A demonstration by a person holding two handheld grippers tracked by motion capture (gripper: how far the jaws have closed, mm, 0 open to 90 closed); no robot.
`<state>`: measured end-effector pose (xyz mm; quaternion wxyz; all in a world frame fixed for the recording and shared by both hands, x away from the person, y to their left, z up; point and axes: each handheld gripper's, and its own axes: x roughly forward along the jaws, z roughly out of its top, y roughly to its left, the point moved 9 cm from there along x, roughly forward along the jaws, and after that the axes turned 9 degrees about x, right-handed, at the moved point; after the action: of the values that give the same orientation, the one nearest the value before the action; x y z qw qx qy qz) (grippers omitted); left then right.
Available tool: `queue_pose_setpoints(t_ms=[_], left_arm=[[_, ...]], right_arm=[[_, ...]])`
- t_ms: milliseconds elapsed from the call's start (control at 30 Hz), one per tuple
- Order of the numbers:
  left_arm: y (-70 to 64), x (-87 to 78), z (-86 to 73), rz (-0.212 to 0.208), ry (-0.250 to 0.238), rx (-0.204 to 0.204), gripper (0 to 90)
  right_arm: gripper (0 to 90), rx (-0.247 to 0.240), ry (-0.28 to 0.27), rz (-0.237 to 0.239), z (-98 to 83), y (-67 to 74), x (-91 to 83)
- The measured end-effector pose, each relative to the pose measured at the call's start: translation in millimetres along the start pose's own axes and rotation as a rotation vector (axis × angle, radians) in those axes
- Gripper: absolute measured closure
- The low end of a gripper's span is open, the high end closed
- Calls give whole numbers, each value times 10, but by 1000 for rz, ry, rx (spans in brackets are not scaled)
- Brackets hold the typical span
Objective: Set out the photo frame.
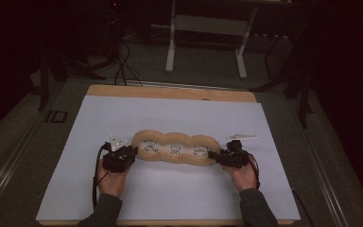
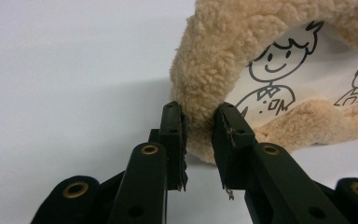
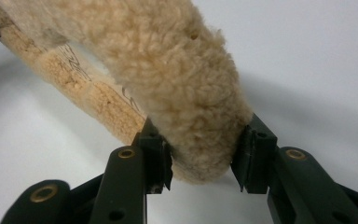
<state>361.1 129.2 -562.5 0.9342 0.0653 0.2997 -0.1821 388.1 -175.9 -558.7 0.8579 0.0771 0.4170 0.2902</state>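
Note:
A long tan fleece cushion (image 1: 175, 147) with three lobes lies across the middle of the white sheet. Each lobe has a white panel with a line-drawn cartoon figure. My left gripper (image 1: 133, 150) is at its left end. In the left gripper view the jaws (image 2: 199, 116) pinch the fluffy rim (image 2: 200, 93) beside a drawn figure. My right gripper (image 1: 212, 154) is at the right end. In the right gripper view both pads of that gripper (image 3: 200, 135) press on the rounded fleece end (image 3: 186, 93), which fills the gap between them.
A white sheet (image 1: 123, 118) covers a wooden table (image 1: 170, 91). A small pale flat object (image 1: 242, 137) lies just behind the right gripper. Beyond the table are a white metal stand (image 1: 205, 28), floor cables (image 1: 123, 66) and dark surroundings.

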Motion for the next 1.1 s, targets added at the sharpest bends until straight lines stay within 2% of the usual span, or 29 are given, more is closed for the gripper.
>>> queue_pose_setpoints(t_ms=[267,567,633,833,967,1100], left_arm=[[-39,-37,-30,-16,-3,-20,753],[-63,-53,-36,-36,6,-26,752],[-64,-51,-31,-39,10,-23,750],[-65,-55,-27,-53,10,-30,745],[-71,-62,-26,-58,8,-28,734],[-77,-72,-36,-61,8,-24,736]], right_arm=[[607,5,2,9,-10,-7,-29],[604,53,25,49,-9,-44,-55],[598,71,19,65,-2,-61,-49],[580,100,7,76,23,-76,-43],[532,103,1,82,19,-80,-48],[523,109,-4,85,12,-77,-55]])
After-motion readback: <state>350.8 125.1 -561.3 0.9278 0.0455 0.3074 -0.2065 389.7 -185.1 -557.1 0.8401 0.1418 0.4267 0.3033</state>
